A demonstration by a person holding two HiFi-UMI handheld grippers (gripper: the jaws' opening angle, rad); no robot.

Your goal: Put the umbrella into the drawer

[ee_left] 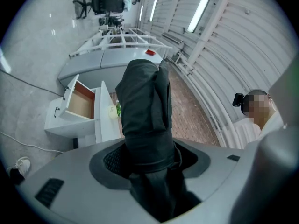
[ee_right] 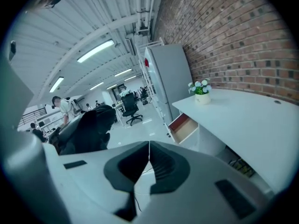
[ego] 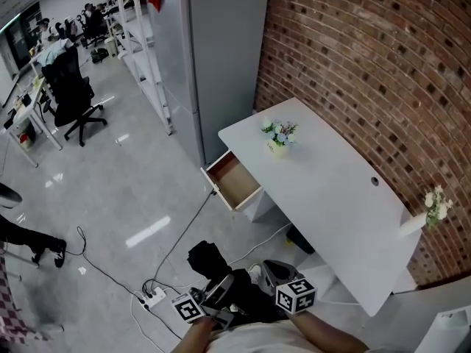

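The umbrella (ee_left: 142, 120) is plain black fabric. The drawer (ego: 234, 180) has a white front and a reddish-brown wooden inside, and the desk (ego: 346, 197) is plain white. The wall (ego: 368, 57) is red-brown brick with pale mortar and scattered darker bricks. The potted flowers (ego: 279, 133) are white with green leaves. The floor (ego: 110, 190) is glossy pale grey. The left gripper (ee_left: 149, 160) and the right gripper (ee_right: 149, 157) are light grey with dark pads (ee_right: 163, 164), and each marker cube (ego: 296, 295) bears black-and-white squares.

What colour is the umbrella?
The umbrella is black, clearest in the left gripper view.
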